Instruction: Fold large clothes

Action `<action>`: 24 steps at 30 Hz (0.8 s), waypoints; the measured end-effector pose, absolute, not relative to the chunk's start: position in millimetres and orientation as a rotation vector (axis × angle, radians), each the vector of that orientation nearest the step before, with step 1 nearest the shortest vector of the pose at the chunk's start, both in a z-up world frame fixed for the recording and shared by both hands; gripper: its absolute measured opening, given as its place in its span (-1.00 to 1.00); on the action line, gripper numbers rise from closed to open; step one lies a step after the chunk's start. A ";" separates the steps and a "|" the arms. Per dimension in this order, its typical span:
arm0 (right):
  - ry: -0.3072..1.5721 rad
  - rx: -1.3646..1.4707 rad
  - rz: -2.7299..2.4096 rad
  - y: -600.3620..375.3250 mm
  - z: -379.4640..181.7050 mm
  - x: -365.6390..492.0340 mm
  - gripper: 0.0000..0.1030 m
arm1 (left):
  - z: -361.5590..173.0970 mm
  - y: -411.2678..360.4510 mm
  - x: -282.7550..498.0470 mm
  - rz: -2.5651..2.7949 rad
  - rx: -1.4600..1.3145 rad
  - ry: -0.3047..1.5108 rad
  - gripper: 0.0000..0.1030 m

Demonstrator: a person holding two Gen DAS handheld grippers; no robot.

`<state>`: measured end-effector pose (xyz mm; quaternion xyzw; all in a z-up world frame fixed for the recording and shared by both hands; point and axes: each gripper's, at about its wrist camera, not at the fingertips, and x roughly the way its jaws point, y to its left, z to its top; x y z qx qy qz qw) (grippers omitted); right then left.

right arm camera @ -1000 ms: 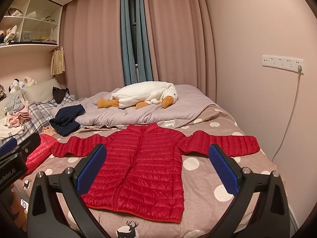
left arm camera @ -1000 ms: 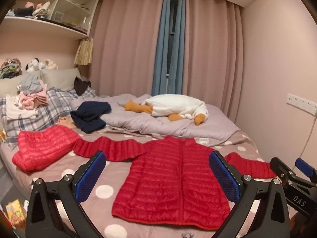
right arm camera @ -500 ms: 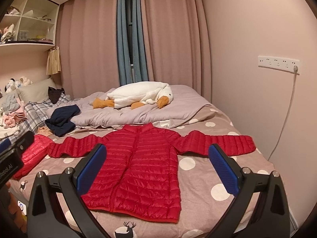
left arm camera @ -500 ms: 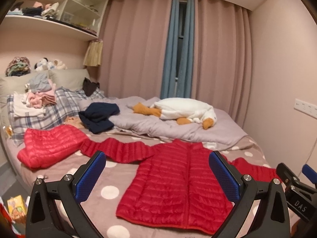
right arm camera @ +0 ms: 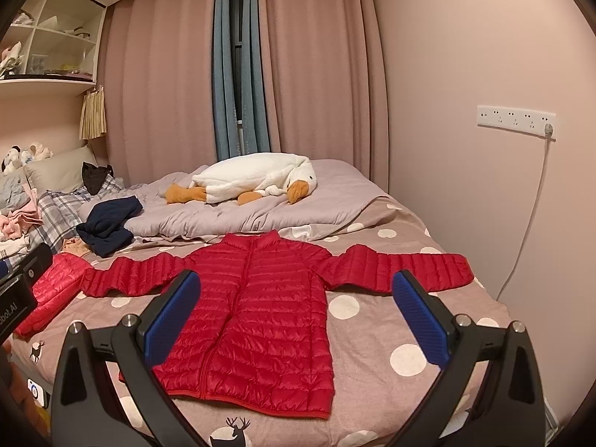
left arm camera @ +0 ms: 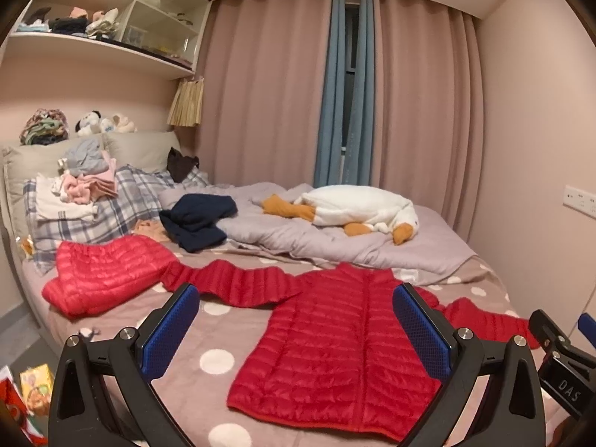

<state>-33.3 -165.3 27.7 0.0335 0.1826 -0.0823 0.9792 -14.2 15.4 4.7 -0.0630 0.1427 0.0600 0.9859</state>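
Observation:
A red quilted down jacket point(left arm camera: 335, 339) lies flat on the bed, front up, zipped, both sleeves spread out sideways; it also shows in the right wrist view point(right arm camera: 260, 313). My left gripper point(left arm camera: 296, 331) is open and empty, held in the air above the bed's near edge, in front of the jacket's hem. My right gripper point(right arm camera: 296, 316) is open and empty too, held apart from the jacket. A second red down garment point(left arm camera: 104, 272) lies bunched at the left of the bed.
A polka-dot bedspread point(right arm camera: 372, 305) covers the bed. A grey duvet point(left arm camera: 335, 238) with a white goose plush point(right arm camera: 257, 182) lies behind the jacket. A navy garment point(left arm camera: 197, 219), a plaid pillow with folded clothes point(left arm camera: 82, 190), wall at right with a cable point(right arm camera: 529, 216).
Both grippers have tilted up and drawn back a little; the jacket sits lower in both views. Both stay open. The jacket has not moved.

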 end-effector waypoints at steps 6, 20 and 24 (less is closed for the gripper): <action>0.372 0.074 -0.170 -166.1 26.5 -34.0 1.00 | 3.5 18.1 -13.8 0.100 -0.149 0.308 1.00; 0.380 0.084 -0.162 -165.9 27.6 -37.0 1.00 | 5.9 21.7 -19.4 0.155 -0.152 0.290 1.00; 0.382 0.088 -0.153 -165.2 26.5 -38.9 1.00 | 5.4 23.3 -19.5 0.159 -0.163 0.296 1.00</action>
